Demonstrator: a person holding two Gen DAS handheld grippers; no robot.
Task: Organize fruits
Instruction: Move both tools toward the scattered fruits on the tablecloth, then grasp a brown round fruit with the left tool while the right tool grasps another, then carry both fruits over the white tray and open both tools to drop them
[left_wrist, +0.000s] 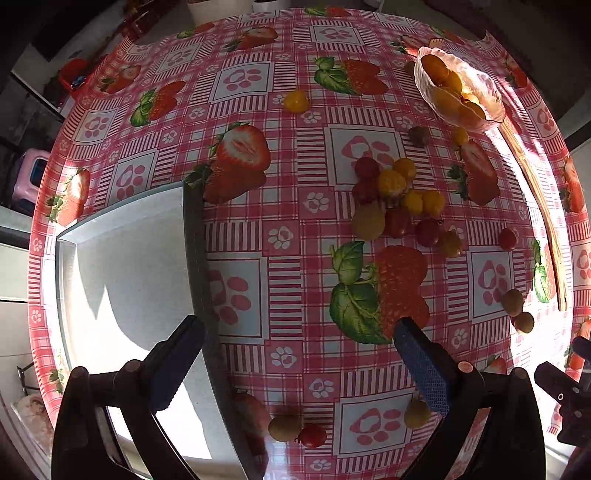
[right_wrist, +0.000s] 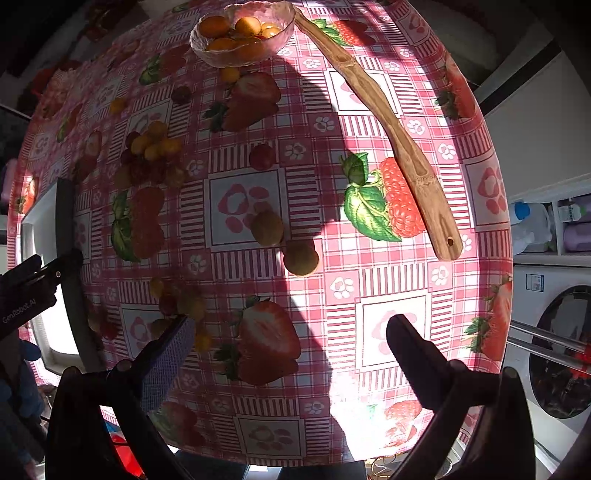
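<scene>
Both claws, left (left_wrist: 299, 360) and right (right_wrist: 291, 345), spread and empty over the surface (right_wrist: 388, 280); fruits (left_wrist: 397, 201) look small, round, light, soft-skinned, roll-prone, so pinch gently across the middle.

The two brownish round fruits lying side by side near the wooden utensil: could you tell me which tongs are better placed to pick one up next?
Probably the right tongs: open, empty, with the two brownish fruits straight ahead. From the left tongs, also open, they lie far to the right.

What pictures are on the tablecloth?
Strawberries and paw prints on a pink check tablecloth, clearest in the left wrist view.
</scene>
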